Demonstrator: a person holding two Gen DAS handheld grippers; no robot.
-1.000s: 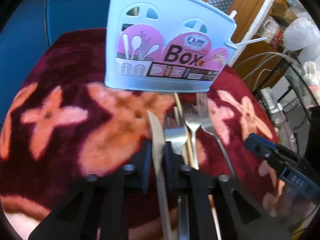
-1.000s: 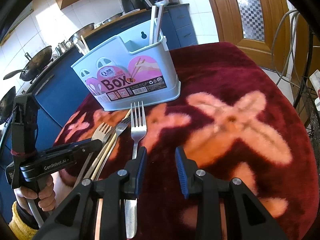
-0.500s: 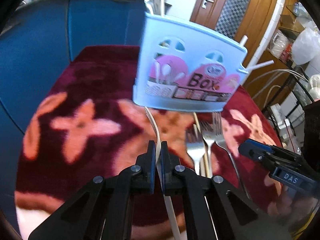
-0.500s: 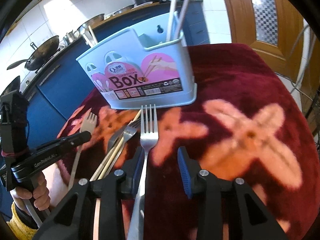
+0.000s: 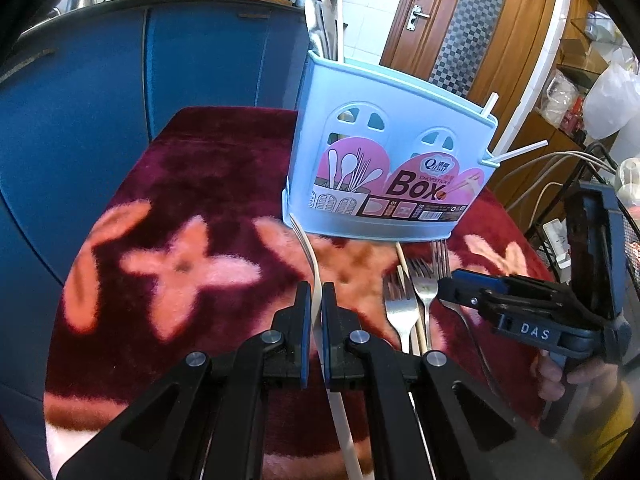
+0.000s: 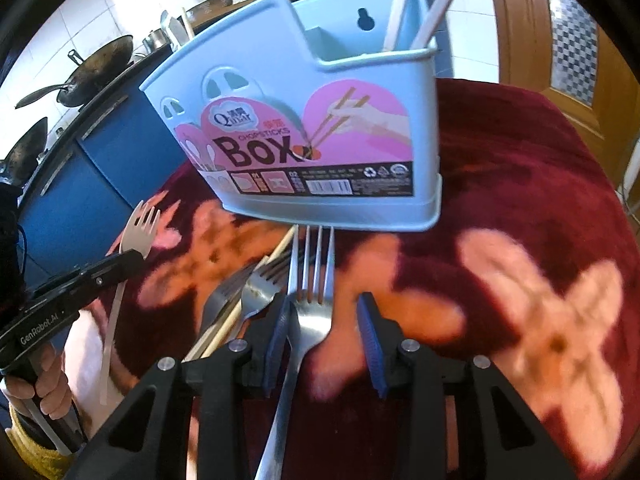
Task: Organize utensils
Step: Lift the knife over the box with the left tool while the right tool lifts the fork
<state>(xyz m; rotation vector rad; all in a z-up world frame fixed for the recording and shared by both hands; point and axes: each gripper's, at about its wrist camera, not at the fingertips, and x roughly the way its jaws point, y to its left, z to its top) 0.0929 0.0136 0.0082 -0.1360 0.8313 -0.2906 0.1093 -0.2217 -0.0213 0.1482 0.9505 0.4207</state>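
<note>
My left gripper point(image 5: 316, 300) is shut on a pale plastic fork point(image 5: 310, 256), held edge-on above the table; it also shows in the right wrist view point(image 6: 138, 226). A light blue utensil box point(image 5: 388, 168) stands behind, also seen in the right wrist view point(image 6: 320, 128). My right gripper point(image 6: 322, 320) is open around a steel fork point(image 6: 312, 300) lying on the red flowered cloth. Two more steel forks point(image 6: 248, 292) and wooden chopsticks point(image 6: 240, 312) lie to its left.
The box holds white chopsticks point(image 6: 424, 4) on its right side and utensils point(image 5: 320, 16) on its left. Blue cabinets point(image 5: 120, 100) stand behind the table. A wooden door point(image 5: 472, 28) is at the right. The table edge point(image 5: 64, 420) is near the left.
My left gripper has lifted the pale fork off the cloth and turned it edge-on. My right gripper has moved forward over the steel fork, closer to the box.
</note>
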